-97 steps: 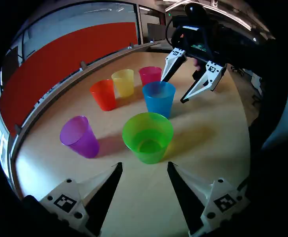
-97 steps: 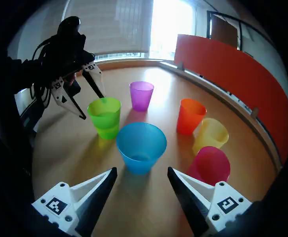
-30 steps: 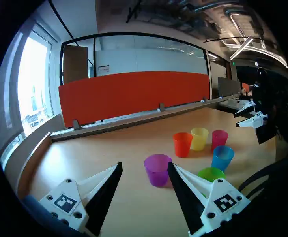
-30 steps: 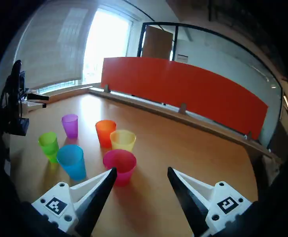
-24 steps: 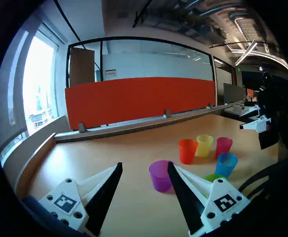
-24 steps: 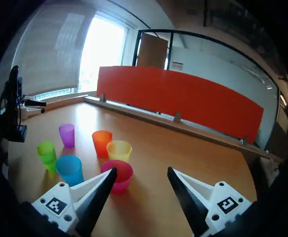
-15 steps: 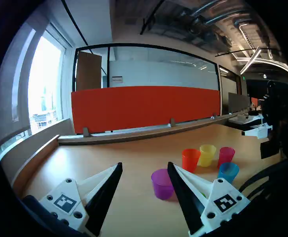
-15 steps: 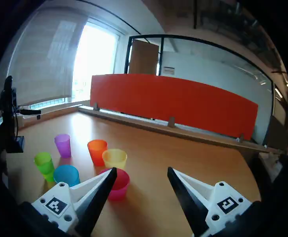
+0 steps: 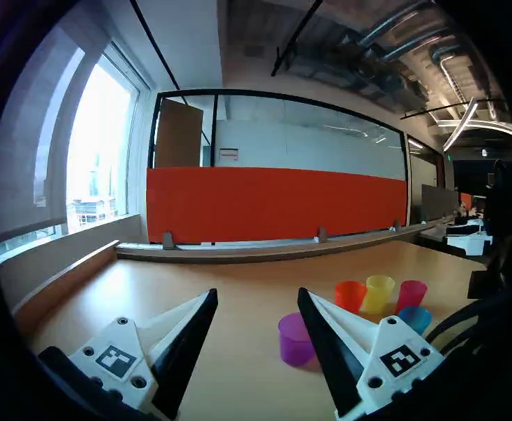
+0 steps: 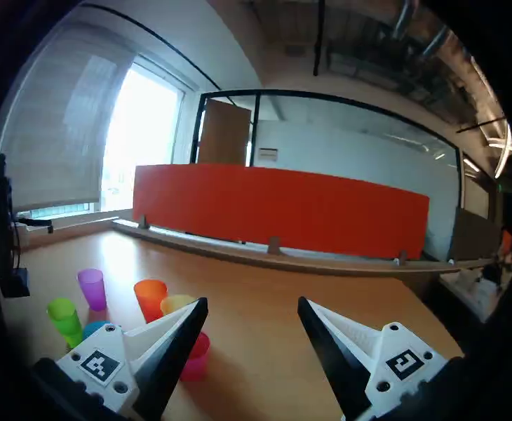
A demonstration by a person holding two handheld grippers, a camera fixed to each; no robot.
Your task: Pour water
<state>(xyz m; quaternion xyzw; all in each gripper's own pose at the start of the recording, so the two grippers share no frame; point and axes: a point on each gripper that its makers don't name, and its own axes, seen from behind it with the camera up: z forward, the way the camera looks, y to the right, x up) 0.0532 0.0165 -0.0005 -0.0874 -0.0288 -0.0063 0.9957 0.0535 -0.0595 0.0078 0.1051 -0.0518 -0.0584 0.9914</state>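
Several coloured plastic cups stand grouped on a wooden table [image 9: 186, 281]. In the left gripper view the purple cup [image 9: 294, 340] is nearest, beside my right-hand finger; the orange cup [image 9: 349, 296], yellow cup [image 9: 380, 291], pink cup [image 9: 410, 295] and blue cup [image 9: 415, 319] lie farther right. My left gripper [image 9: 256, 291] is open and empty, held above the table. In the right gripper view the green cup [image 10: 64, 317], purple cup [image 10: 92, 288], orange cup [image 10: 150, 299], yellow cup [image 10: 175, 303] and pink cup [image 10: 198, 359] sit low on the left. My right gripper [image 10: 251, 300] is open and empty.
A long orange partition [image 9: 277, 203] runs along the table's far edge, with a glass wall and a door behind it. Bright windows [image 10: 140, 140] are on the left. A person's dark shape [image 9: 503, 231] holds the other gripper at the far right.
Both grippers have drawn back from the cups and tipped upward. The cups now sit smaller and lower in both views, and more of the room and ceiling shows.
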